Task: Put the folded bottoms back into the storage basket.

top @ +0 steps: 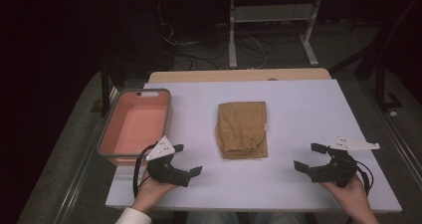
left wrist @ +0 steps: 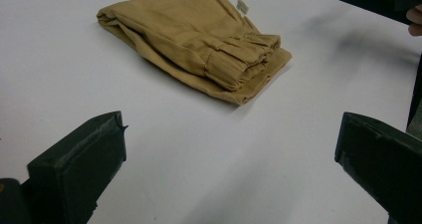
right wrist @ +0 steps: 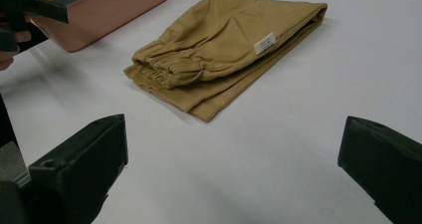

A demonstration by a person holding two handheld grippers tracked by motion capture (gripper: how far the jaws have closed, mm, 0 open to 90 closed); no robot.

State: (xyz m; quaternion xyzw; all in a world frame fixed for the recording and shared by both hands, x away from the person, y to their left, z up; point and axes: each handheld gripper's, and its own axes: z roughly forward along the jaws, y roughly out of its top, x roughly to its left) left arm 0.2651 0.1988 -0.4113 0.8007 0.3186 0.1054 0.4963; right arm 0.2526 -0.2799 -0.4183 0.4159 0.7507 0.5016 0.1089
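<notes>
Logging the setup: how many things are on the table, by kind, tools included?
Folded tan garment: 1
Pink bin: 1
Tools, left and right: 2
Total: 4

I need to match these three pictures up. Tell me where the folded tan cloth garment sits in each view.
High view: the folded tan cloth garment lies at the middle of the white table.
Left gripper view: upper middle, elastic band facing the camera.
Right gripper view: upper middle, beyond the jaws.
Shared landmark: its small white label, also in the left gripper view.
</notes>
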